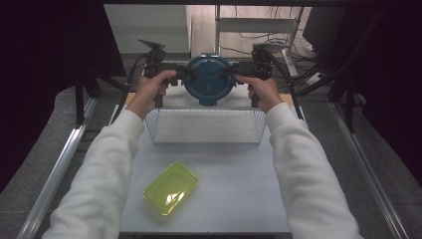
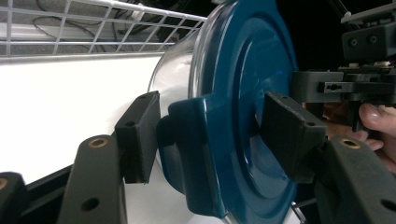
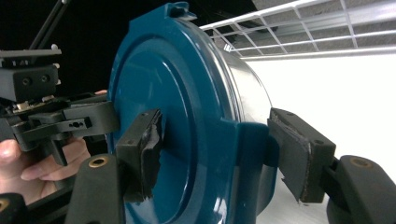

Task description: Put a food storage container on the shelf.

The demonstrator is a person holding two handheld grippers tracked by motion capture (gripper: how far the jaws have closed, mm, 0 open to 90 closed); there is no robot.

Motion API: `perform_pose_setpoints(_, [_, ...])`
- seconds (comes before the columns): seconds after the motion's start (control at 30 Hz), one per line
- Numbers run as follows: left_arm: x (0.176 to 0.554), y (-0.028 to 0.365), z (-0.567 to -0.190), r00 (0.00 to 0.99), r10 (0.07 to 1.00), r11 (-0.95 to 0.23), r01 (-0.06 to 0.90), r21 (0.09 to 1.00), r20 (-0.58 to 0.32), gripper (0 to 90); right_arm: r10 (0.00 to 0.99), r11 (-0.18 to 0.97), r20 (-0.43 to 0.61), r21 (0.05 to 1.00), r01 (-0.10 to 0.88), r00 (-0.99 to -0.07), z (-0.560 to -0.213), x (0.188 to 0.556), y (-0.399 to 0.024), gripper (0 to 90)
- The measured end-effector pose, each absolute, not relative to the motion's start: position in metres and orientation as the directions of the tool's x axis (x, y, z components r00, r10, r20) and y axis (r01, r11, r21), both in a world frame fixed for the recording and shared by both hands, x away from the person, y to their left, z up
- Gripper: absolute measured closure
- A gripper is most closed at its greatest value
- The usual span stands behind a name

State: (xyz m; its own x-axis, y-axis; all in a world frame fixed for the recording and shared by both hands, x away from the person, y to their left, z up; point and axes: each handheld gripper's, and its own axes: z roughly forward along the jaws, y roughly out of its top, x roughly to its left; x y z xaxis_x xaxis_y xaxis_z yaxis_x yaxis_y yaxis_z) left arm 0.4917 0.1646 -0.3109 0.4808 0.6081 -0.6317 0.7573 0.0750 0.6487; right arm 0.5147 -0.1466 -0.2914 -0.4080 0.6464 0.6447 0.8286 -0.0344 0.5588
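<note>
Blue-lidded round container (image 1: pixel 209 79) hangs in the air just past the far rim of the wire basket (image 1: pixel 206 125), carried between both tools. The left gripper (image 1: pixel 185 74) clamps the lid's latch tab on one side, its two pads pressing on either face of the rim, as the left gripper view shows; the right gripper (image 1: pixel 233 74) does the same on the opposite tab. The container is tipped so the lid faces back toward the person and its clear body points away from the basket. Neither hand is nearer; both grip at equal reach, one on each side. The basket sits directly on the near side of the container and looks empty, so I judge a short pull toward it and a lowering would set the container inside. Well on the near side of the basket, a yellow-green rectangular box (image 1: pixel 171 188) lies alone on the table (image 1: pixel 239 199).
</note>
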Motion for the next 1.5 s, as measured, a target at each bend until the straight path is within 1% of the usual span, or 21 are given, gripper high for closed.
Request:
perform_pose_setpoints(0.1, [0.495,0.164,-0.314,0.463,0.605,0.089,0.769,0.633,-0.648,37.7,0.635,-0.064,0.675,0.530,0.845,-0.375,-0.297,0.520,-0.148,35.9])
perform_pose_setpoints(0.33, [0.506,0.164,-0.322,0.421,0.595,0.124,0.793,0.596,-0.684,36.5,0.635,-0.104,0.702,0.492,0.864,-0.323,-0.306,0.529,-0.147,34.6])
perform_pose_setpoints(0.57, [0.513,0.163,-0.329,0.392,0.587,0.152,0.806,0.572,-0.708,34.7,0.638,-0.125,0.709,0.481,0.868,-0.301,-0.311,0.533,-0.148,34.7])
perform_pose_setpoints(0.87, [0.511,0.162,-0.329,0.404,0.595,0.159,0.788,0.594,-0.695,33.6,0.644,-0.131,0.704,0.489,0.862,-0.301,-0.311,0.532,-0.147,34.0])
perform_pose_setpoints(0.93, [0.509,0.160,-0.328,0.417,0.616,0.150,0.771,0.619,-0.668,32.3,0.659,-0.136,0.685,0.514,0.847,-0.310,-0.310,0.531,-0.146,32.9])
perform_pose_setpoints(0.97, [0.506,0.160,-0.326,0.426,0.631,0.151,0.752,0.641,-0.648,31.0,0.689,-0.138,0.648,0.557,0.819,-0.325,-0.307,0.528,-0.146,30.7])
perform_pose_setpoints(1.03, [0.503,0.162,-0.322,0.437,0.637,0.157,0.733,0.662,-0.636,25.7,0.705,-0.142,0.624,0.590,0.794,-0.338,-0.303,0.525,-0.148,27.2])
perform_pose_setpoints(1.1, [0.497,0.165,-0.315,0.450,0.646,0.149,0.718,0.680,-0.617,21.9,0.712,-0.132,0.605,0.614,0.778,-0.357,-0.298,0.522,-0.151,26.1])
perform_pose_setpoints(1.2, [0.486,0.167,-0.307,0.474,0.669,0.116,0.694,0.710,-0.572,20.4,0.714,-0.108,0.576,0.652,0.750,-0.398,-0.290,0.515,-0.156,25.6])
perform_pose_setpoints(1.27, [0.477,0.167,-0.304,0.489,0.677,0.100,0.679,0.727,-0.550,20.2,0.715,-0.072,0.546,0.680,0.730,-0.438,-0.286,0.507,-0.157,25.6])
perform_pose_setpoints(1.33, [0.465,0.165,-0.299,0.520,0.701,0.048,0.648,0.760,-0.488,20.1,0.720,-0.030,0.508,0.703,0.710,-0.473,-0.282,0.500,-0.159,25.6])
perform_pose_setpoints(1.37, [0.461,0.164,-0.298,0.529,0.704,0.038,0.639,0.769,-0.474,20.1,0.721,-0.014,0.492,0.714,0.700,-0.488,-0.281,0.496,-0.159,25.8])
perform_pose_setpoints(1.5, [0.439,0.164,-0.295,0.556,0.691,0.030,0.616,0.787,-0.462,20.3,0.723,0.060,0.417,0.756,0.651,-0.551,-0.276,0.480,-0.162,27.3])
